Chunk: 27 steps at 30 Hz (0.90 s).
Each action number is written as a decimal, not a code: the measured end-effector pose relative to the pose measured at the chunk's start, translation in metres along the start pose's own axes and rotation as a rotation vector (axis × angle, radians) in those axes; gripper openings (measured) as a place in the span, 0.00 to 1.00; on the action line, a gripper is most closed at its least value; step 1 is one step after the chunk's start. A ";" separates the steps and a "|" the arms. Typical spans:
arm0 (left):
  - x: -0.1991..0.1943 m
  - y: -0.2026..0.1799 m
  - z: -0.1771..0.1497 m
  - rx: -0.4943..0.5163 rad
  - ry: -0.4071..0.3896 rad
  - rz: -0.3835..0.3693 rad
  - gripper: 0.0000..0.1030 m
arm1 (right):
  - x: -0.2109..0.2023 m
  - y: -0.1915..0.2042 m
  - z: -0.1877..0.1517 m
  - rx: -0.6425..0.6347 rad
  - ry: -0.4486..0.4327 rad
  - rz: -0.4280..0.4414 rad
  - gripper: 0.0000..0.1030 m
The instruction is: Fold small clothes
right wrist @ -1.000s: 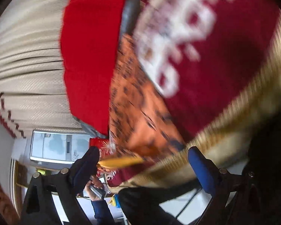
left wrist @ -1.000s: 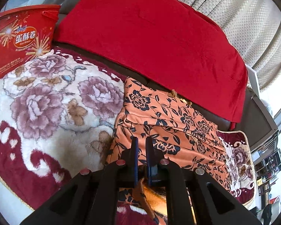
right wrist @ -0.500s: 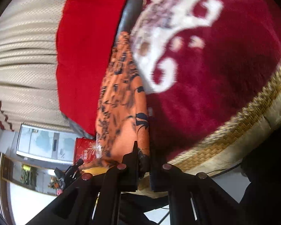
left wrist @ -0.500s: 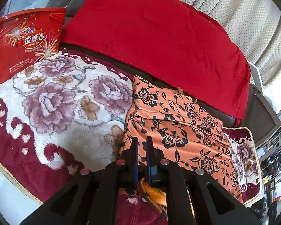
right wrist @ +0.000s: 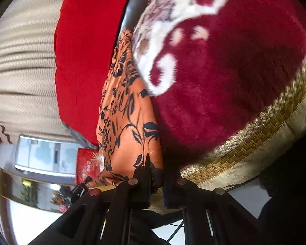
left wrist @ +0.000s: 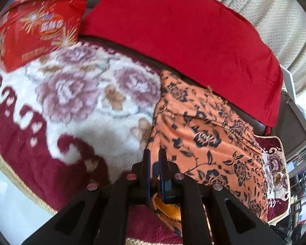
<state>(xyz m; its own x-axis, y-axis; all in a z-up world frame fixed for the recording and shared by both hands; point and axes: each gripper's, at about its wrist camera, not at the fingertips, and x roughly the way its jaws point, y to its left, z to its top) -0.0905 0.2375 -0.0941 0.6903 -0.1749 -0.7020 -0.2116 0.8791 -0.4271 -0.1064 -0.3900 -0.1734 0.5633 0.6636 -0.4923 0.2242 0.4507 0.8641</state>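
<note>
Pinching the near edge of the orange cloth printed with dark blue flowers (left wrist: pixel 210 134), our left tongs (left wrist: pixel 154 159) are pressed together on a fold of it, and a bright yellow-orange underside shows just below the fingers. The cloth lies on a plush dark red blanket with white and mauve roses (left wrist: pixel 75 94), its far edge running up against a plain red velvet cover (left wrist: pixel 183 30) draped over the dark backrest behind. A red printed snack box with starburst decoration (left wrist: pixel 38 30) stands on the blanket, well apart from the cloth, at the far left. Our right tongs (right wrist: pixel 156 167) are likewise clamped on another edge of the same orange cloth (right wrist: pixel 128 122), which stretches away from them in a narrow band beside the blanket's deep red pile (right wrist: pixel 224 81). A woven gold border (right wrist: pixel 244 143) trims the blanket near these tongs. Beige ribbed curtains (right wrist: pixel 20 61) hang behind.
</note>
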 end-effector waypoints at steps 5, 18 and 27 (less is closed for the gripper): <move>0.002 -0.005 0.002 0.019 0.037 -0.002 0.07 | -0.001 0.014 0.007 -0.041 0.031 -0.044 0.07; 0.051 -0.062 0.166 0.057 -0.094 -0.142 0.00 | 0.060 0.210 0.227 -0.343 -0.124 0.092 0.07; 0.032 -0.031 0.004 -0.107 0.125 -0.192 0.40 | 0.082 0.161 0.222 -0.268 -0.094 0.063 0.07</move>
<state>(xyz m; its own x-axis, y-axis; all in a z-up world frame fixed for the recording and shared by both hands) -0.0587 0.2062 -0.1009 0.6358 -0.3930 -0.6643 -0.1619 0.7736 -0.6126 0.1521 -0.3953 -0.0508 0.6433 0.6426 -0.4162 -0.0246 0.5607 0.8276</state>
